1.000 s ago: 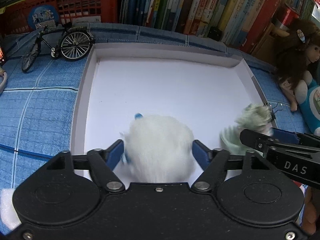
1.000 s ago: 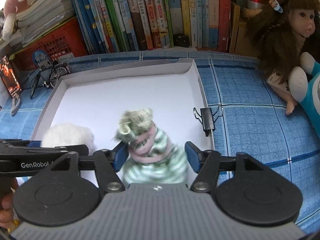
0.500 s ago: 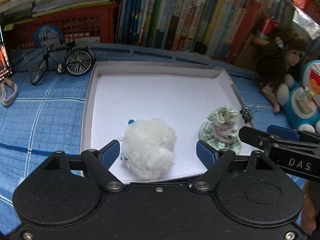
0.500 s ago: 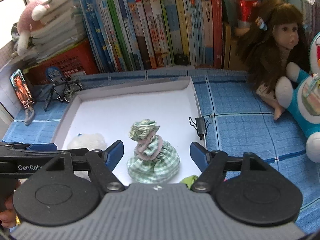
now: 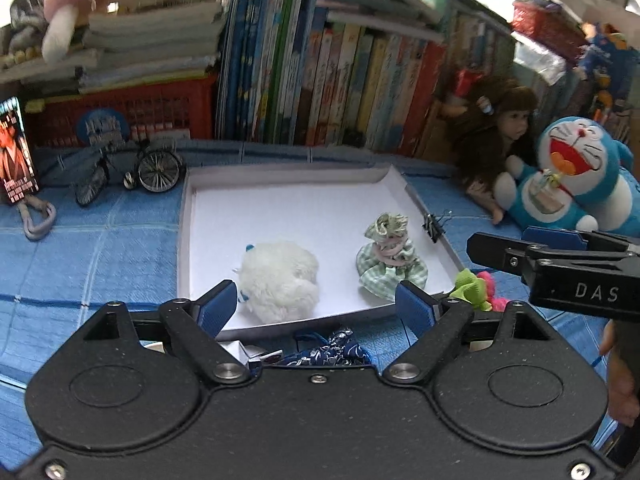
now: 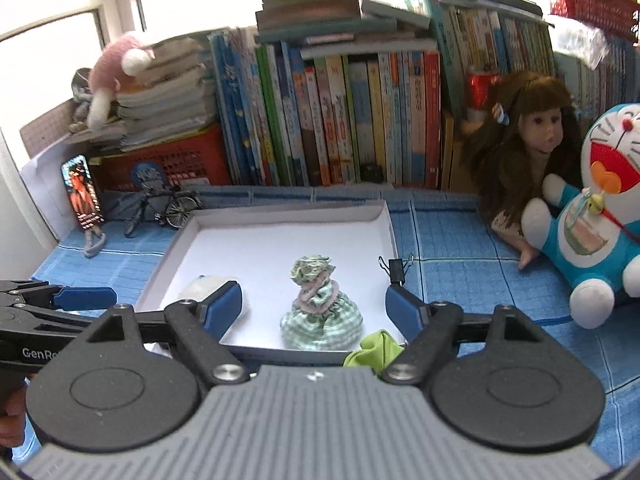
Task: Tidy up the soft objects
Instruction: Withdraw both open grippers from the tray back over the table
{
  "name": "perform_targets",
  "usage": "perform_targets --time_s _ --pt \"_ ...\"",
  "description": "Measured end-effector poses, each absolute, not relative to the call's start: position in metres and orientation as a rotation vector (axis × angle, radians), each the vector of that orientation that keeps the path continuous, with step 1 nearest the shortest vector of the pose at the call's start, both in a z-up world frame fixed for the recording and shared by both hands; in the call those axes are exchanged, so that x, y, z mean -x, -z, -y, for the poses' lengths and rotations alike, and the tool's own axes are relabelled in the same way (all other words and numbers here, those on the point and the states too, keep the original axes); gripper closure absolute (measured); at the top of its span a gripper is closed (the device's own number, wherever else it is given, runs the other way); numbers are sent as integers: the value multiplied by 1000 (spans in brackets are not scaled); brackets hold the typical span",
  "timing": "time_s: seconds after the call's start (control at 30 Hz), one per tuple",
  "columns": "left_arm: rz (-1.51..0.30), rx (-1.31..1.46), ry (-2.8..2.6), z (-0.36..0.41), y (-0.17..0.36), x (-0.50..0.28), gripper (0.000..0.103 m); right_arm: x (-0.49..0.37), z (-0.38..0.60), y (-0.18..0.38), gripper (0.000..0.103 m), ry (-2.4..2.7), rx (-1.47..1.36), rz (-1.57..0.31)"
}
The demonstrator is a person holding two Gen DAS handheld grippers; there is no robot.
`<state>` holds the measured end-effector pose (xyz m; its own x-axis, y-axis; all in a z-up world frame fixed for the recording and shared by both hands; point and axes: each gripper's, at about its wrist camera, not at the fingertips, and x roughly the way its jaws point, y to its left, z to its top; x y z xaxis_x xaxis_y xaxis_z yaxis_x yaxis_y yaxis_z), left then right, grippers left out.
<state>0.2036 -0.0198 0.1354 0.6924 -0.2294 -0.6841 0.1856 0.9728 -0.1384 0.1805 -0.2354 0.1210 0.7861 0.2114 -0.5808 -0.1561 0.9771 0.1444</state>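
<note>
Within the last second both soft items had been released inside the white tray: the white plush ball lay near the tray's front edge on the left, and the green gingham pouch stood upright beside it toward the right wall, well apart from each other. A second earlier each item had sat between blue pads; now the pads touched neither. The left tool had just been opening, and its jaws stood spread with nothing between them; the right tool had likewise just been opening and was also spread and empty. Both views showed more of the tray and bookshelf than before, consistent with the two tools having drawn back and upward from the tray. Each tool was angled downward toward the tray, side by side, the right tool's jaw visible at the edge of the left view. In my judgement this placement was complete; a green cloth piece and a dark blue patterned cloth lay outside the tray's front edge on the blue counter, likely next.
</note>
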Motion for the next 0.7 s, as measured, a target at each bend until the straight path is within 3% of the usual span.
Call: perform_targets --time_s 0.7 --pt "-536 -7 306 7 -138 -88 12 -82 230 -108 6 -239 -82 -442"
